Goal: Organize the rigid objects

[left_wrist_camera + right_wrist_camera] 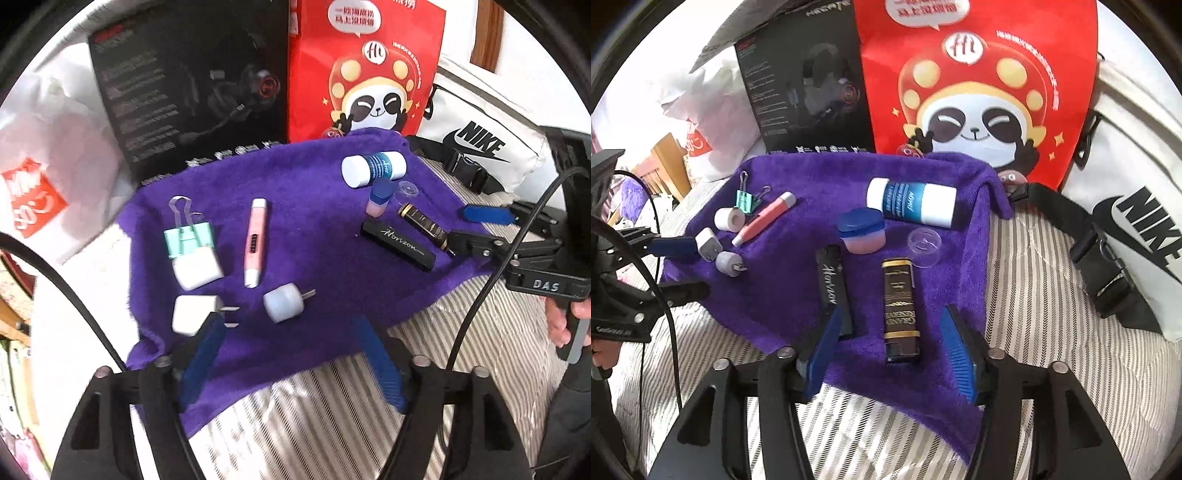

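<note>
A purple towel (303, 221) (798, 280) holds small items. On the left lie a green binder clip (188, 240), a white block (197, 271), a pink pen (255, 242), a white plug (195, 314) and a round grey plug (284, 302). On the right lie a blue-white tube (912, 201), a blue-capped pink jar (862, 234), a black Horizon stick (833, 288) and a black-gold lighter (901, 308). My left gripper (291, 332) is open, its left finger by the white plug. My right gripper (890, 325) is open around the lighter.
A black box (184, 88), a red panda bag (979, 85) and a white Nike bag (1137, 221) stand behind the towel. A clear cap (923, 245) lies on the towel. Striped bedding (1052, 350) lies around it. A white plastic bag (48, 166) sits at left.
</note>
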`<state>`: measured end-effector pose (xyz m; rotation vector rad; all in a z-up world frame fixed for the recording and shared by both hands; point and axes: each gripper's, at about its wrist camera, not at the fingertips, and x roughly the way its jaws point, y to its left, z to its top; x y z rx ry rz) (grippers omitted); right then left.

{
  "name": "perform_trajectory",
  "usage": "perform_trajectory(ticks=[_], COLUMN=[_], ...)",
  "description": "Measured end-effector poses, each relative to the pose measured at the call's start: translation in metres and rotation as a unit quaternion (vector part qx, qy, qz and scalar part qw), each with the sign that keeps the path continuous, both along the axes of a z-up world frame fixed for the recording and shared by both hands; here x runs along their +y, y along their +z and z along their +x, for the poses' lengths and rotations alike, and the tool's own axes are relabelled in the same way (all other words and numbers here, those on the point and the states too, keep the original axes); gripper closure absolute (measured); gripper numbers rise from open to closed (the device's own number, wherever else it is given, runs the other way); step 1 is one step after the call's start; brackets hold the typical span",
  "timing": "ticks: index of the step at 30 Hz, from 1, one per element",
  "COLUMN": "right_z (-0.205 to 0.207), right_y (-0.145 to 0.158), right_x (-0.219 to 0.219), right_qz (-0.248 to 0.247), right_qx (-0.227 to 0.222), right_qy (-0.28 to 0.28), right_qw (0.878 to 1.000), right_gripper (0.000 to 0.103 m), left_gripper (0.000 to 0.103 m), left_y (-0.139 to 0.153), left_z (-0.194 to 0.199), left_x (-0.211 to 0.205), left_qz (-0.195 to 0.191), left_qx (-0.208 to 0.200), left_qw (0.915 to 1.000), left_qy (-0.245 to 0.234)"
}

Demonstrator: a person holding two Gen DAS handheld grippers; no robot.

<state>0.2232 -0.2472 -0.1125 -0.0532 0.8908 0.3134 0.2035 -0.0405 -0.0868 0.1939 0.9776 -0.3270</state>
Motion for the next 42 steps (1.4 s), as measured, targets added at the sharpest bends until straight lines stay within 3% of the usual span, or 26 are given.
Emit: perform_trajectory(ticks=[2, 4, 8, 13, 21, 29, 42], right_z=[-0.008, -0.016, -0.036, -0.062, -0.100, -0.129, -0.146], right_y=[0.008, 0.016, 0.034, 0.054, 0.073, 0.083, 0.086], right_x=[0.004, 0.007, 0.016, 0.025, 0.034, 0.034, 0.029], right_qz=[0.000, 0.006, 0.003, 0.006, -0.009, -0.030, -0.034], right_qx=[-0.007, -0.007, -0.011, -0.023, -0.026, -0.024, -0.030], right_qy=[-0.003, -0.012, -0.032, -0.055, -0.103, -0.140, -0.148], right_qw=[1.000, 1.000, 0.999, 0.998, 0.994, 0.989, 0.988], right_gripper=[0.025, 0.016, 0.009, 0.001, 0.000, 0.000, 0.000], left_gripper=[0.023, 0.019, 0.005, 0.002, 0.001, 0.001, 0.001], left_y=[0.007, 0.015, 0.031, 0.050, 0.074, 0.076, 0.078], left_z=[-0.008, -0.017, -0.034, -0.059, -0.095, -0.119, -0.129], left_x=[0.003, 0.008, 0.019, 0.028, 0.036, 0.034, 0.033], left_qz=[0.017, 0.021, 0.010, 0.006, -0.042, -0.041, -0.044], left_qx=[-0.012, -0.020, -0.032, -0.044, -0.073, -0.086, -0.085], left_qw=[0.9997, 0.9994, 0.9985, 0.9966, 0.9896, 0.9861, 0.9855], left_qy=[0.007, 0.018, 0.044, 0.069, 0.116, 0.136, 0.140])
